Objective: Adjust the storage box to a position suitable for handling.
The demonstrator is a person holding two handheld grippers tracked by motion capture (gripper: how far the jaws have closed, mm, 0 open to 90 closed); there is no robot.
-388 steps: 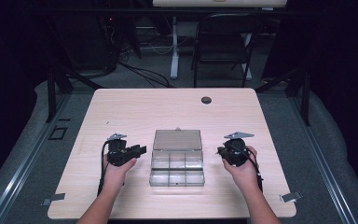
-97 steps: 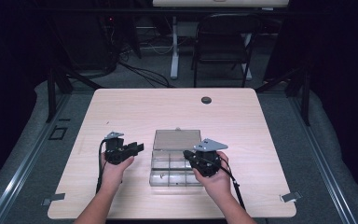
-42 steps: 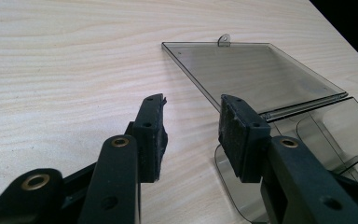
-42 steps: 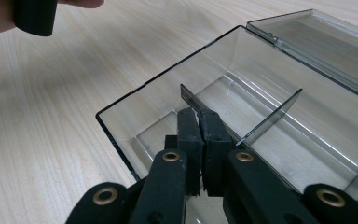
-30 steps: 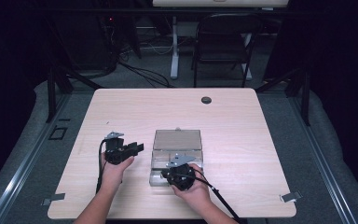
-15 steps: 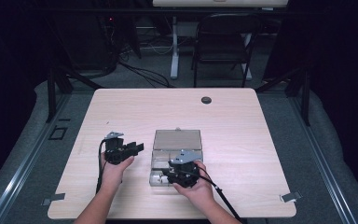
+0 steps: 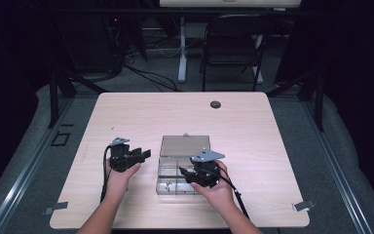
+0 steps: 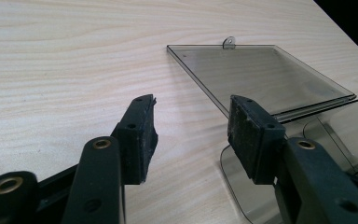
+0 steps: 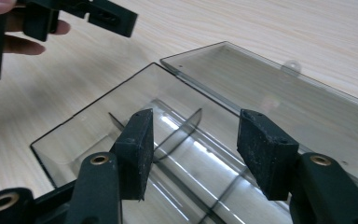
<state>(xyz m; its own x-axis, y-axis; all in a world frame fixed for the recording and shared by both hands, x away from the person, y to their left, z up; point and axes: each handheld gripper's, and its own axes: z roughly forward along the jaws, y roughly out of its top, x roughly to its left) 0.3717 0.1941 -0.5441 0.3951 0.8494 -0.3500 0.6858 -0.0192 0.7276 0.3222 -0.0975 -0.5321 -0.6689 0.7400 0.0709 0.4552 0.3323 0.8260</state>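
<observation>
A clear plastic compartment box (image 7: 177,181) lies in the middle of the table (image 7: 253,141), its lid (image 7: 184,145) folded flat behind it. My right gripper (image 7: 184,173) hovers over the box's front half. In the right gripper view its jaws (image 9: 198,144) have just been opening and stand open above the dividers (image 9: 182,135), nothing between them. My left gripper (image 7: 145,155) sits just left of the box. In the left gripper view (image 8: 193,126) its jaws have also been opening and stand open over bare wood beside the lid (image 8: 270,74), holding nothing.
A round black grommet (image 7: 215,104) sits in the table's far middle. A folding chair (image 7: 233,46) and cables stand on the floor beyond the table. Metal brackets (image 7: 302,205) mark the front corners. Bare wood surrounds the box on all sides.
My right gripper has lifted away from the box's front left compartments and moved to the right, its jaws now apart. The left hand has stayed where it was.
</observation>
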